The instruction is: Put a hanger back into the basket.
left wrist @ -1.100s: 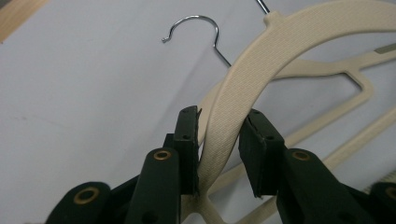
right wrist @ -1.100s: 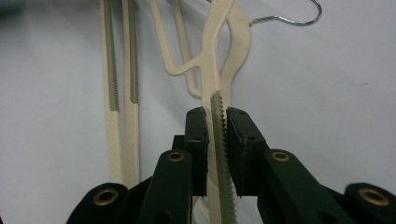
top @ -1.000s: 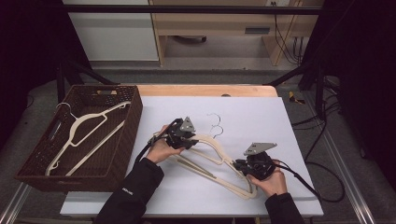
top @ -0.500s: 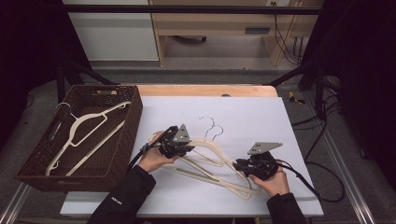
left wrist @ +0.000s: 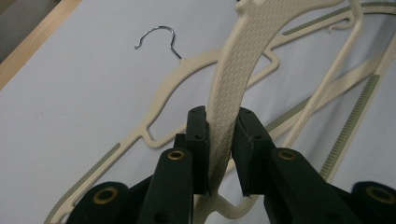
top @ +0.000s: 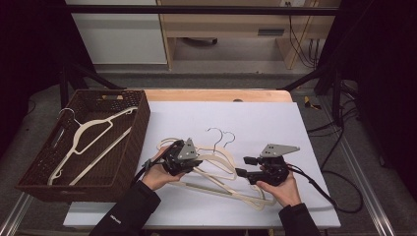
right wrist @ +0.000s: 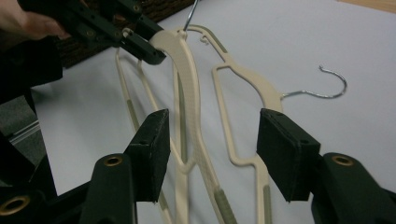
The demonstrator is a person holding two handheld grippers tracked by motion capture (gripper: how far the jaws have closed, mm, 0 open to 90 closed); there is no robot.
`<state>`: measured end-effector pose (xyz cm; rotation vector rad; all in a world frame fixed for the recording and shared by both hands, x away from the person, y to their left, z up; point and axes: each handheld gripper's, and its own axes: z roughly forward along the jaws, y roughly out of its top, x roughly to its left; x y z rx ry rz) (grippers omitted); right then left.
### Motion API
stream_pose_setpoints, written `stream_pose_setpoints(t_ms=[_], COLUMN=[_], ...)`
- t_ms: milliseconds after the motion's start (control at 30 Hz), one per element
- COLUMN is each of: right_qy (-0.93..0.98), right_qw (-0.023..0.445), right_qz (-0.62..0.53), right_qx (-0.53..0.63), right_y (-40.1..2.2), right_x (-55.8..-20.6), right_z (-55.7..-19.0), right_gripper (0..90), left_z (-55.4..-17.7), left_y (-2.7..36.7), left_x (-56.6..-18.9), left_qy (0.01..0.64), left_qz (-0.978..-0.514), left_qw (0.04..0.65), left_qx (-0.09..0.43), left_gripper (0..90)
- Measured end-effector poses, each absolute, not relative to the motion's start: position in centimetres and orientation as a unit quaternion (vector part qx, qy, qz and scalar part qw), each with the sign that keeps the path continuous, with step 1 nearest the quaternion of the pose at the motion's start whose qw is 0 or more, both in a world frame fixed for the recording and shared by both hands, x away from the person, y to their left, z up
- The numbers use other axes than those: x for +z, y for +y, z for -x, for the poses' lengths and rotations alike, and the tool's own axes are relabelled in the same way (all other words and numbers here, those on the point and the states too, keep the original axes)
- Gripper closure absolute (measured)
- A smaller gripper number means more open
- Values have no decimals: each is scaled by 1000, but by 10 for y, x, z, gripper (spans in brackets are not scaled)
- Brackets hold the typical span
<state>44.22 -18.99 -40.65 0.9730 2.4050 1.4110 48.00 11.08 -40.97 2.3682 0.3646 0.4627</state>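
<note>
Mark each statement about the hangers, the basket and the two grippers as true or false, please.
1. The left gripper is shut on a cream hanger. True.
2. The right gripper clamps a hanger. False: its jaws have just been opening and stand apart, with hanger arms between them untouched.
3. The brown basket holds a hanger. True.
4. The basket stands at the right of the table. False: at the left in the high view.
</note>
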Motion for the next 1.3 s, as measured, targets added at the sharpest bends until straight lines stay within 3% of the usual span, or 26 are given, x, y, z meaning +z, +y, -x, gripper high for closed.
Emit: stream_pose_setpoints(t_ms=[267, 633, 733, 867, 1100, 1300], right_qy=[826, 849, 851, 852, 846, 842], right_qw=[73, 24, 12, -7, -26, -20], right_qz=[-312, -292, -286, -273, -261, -257], right_qx=[465, 441, 440, 448, 465, 474], right_y=[-162, -145, -146, -147, -152, -155], right_x=[-410, -421, -421, -418, -409, -401], right_z=[-456, -466, -465, -464, -456, -451], right_gripper=[490, 786, 804, 824, 864, 867], left_z=[-472, -466, -465, -462, -455, -451], left_y=[111, 109, 111, 117, 134, 150], left_x=[-409, -410, -409, -403, -386, -374], left_qy=[142, 144, 149, 157, 178, 189], left_qz=[-910, -912, -911, -901, -883, -872], left_qw=[344, 346, 355, 380, 416, 434], left_qx=[182, 168, 151, 135, 123, 121], left_gripper=[770, 768, 760, 675, 388, 285])
